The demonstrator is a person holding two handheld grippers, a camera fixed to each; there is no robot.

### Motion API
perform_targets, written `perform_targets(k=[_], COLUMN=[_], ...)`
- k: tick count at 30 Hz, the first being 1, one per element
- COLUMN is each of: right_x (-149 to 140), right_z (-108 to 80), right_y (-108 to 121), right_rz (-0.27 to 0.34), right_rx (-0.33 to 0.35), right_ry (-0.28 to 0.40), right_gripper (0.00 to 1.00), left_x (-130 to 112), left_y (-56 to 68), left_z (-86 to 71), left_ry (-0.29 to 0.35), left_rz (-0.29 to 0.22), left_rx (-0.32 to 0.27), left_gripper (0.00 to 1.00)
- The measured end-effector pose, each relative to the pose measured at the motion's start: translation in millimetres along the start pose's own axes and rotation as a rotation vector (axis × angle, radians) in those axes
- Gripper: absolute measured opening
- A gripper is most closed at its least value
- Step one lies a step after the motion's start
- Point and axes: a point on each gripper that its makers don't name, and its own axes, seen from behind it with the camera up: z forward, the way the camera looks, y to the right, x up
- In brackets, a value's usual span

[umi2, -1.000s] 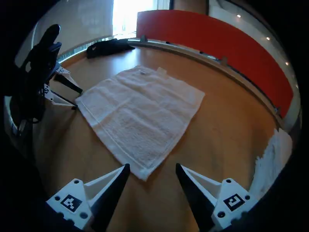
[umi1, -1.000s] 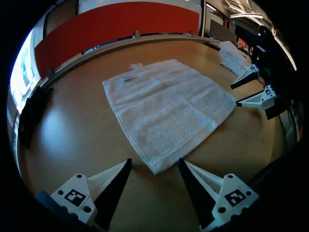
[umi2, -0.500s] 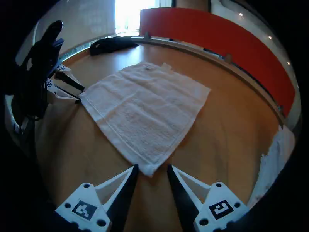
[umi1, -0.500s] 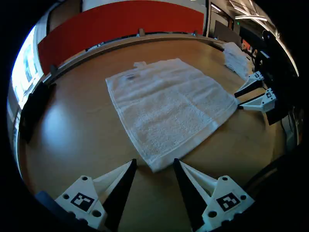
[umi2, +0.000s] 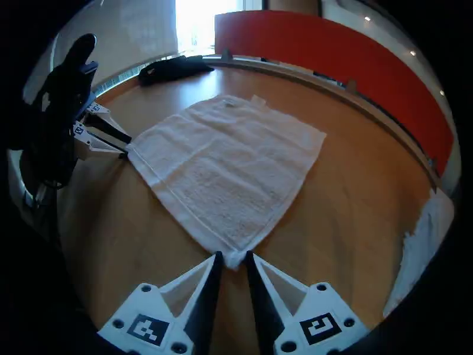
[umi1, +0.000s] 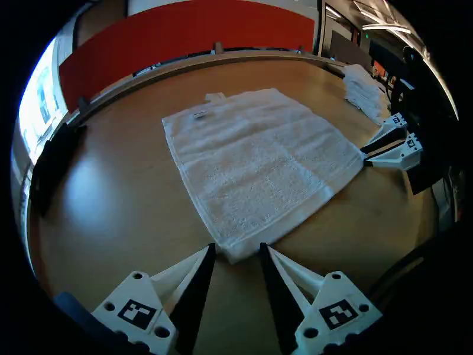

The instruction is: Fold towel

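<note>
Fingers of the right gripper [umi2: 233, 260] pinch a white towel [umi2: 227, 171] corner; left gripper [umi1: 237, 251] fingers straddle another, unclamped. Shallow bites may slip during lift.

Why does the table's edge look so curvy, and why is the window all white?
In the left gripper view, the fisheye lens bends the brown wooden table's rim into an arc; in the right gripper view, the sunlit window is too bright, so it washes out to plain white, while the white square terry towel stays sharp.
</note>
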Motion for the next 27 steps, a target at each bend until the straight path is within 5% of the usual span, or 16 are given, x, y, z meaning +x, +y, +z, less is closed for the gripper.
perform_targets(k=[4, 6, 10, 27], right_x=[0.6, 1.4, 3.3, 9.7], right_z=[0.0, -0.1, -0.5, -5.3], right_y=[-0.3, -0.8, -1.8, -0.9], right_rz=[0.004, 0.005, 0.012, 0.039], right_rx=[0.0, 0.0, -0.001, -0.007], right_ry=[0.0, 0.002, 0.006, 0.014], right_gripper=[0.26, 0.24, 0.2, 0.13], left_x=[-0.1, -0.2, -0.2, 0.5], left_y=[-0.8, -2.2, -4.2, 1.8], left_z=[0.4, 0.5, 0.5, -3.4], left_ry=[-0.004, -0.006, -0.007, -0.009], left_rz=[-0.004, -0.007, -0.011, -0.087], left_rx=[0.002, 0.006, 0.016, 0.0], left_gripper=[0.5, 0.36, 0.25, 0.14])
